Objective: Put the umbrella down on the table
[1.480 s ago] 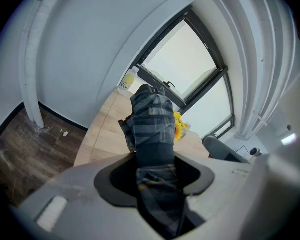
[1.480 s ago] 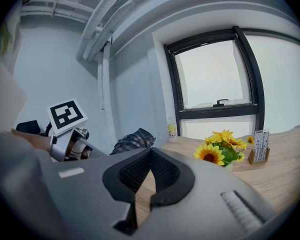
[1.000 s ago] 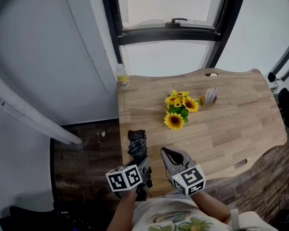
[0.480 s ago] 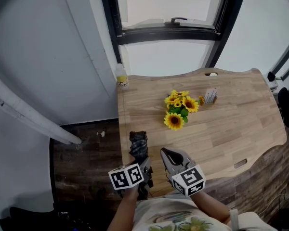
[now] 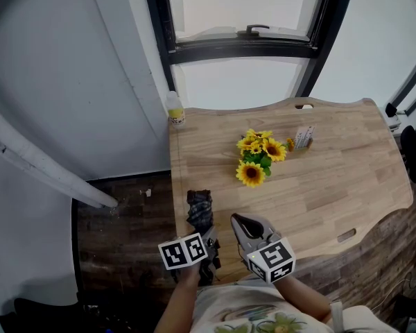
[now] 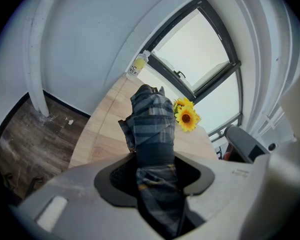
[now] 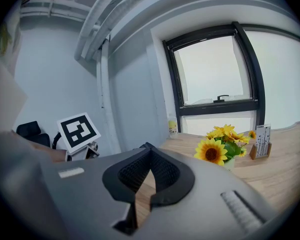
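Folded plaid umbrella (image 5: pixel 198 208) is held over the table (image 5: pixel 333 186) at its near left corner, far end aimed out across the top; can't tell if any part touches the wood yet. Left gripper (image 6: pixel 154 176) clamps it mid-length, jaws partway apart w/ pads pressed on the fabric, tilted down-fwd, prob so the umbrella can go down flat at that corner. Right gripper (image 7: pixel 149 148) is empty, jaws closed tip to tip, parked over the table's near edge, out of the way since one grip seems enough. Sunflowers (image 5: pixel 258 157) at table centre, bottle (image 5: pixel 175 111) on its far left corner, card stand (image 5: pixel 303 139) toward its far side: all well apart from that corner.
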`<state>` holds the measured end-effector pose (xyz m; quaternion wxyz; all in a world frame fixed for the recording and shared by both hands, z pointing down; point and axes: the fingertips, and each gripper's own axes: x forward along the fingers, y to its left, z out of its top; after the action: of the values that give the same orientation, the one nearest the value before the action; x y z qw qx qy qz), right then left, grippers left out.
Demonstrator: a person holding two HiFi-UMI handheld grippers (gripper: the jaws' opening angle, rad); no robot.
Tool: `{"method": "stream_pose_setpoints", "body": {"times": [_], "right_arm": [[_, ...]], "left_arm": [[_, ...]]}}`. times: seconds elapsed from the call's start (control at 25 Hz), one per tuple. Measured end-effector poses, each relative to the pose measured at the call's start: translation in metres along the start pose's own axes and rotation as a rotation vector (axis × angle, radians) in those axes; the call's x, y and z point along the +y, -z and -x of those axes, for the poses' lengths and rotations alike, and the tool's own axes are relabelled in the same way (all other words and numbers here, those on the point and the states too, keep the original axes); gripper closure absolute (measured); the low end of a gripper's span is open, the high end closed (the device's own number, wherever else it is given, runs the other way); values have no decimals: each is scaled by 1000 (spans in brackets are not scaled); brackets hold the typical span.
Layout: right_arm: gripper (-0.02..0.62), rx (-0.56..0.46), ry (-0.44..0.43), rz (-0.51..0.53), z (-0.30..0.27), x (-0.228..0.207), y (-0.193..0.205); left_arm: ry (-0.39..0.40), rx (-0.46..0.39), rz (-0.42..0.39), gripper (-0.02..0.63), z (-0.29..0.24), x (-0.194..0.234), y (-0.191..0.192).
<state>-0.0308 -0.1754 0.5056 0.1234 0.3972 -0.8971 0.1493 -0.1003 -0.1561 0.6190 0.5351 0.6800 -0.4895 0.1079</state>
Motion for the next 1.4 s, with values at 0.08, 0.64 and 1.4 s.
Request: {"method": "stream_pose_setpoints", "body": {"times": [0.08,0.64,1.4], "right_arm": [[595,1,1,0,0,0,0],[595,1,1,0,3,-1,1],[595,-2,4,-1,6,-2,3]], "left_arm": [[-5,5,1,397,-2,2,1],[-34,38,15,397,-16,11,13],[-80,84,43,397,-35,31,35]]}}
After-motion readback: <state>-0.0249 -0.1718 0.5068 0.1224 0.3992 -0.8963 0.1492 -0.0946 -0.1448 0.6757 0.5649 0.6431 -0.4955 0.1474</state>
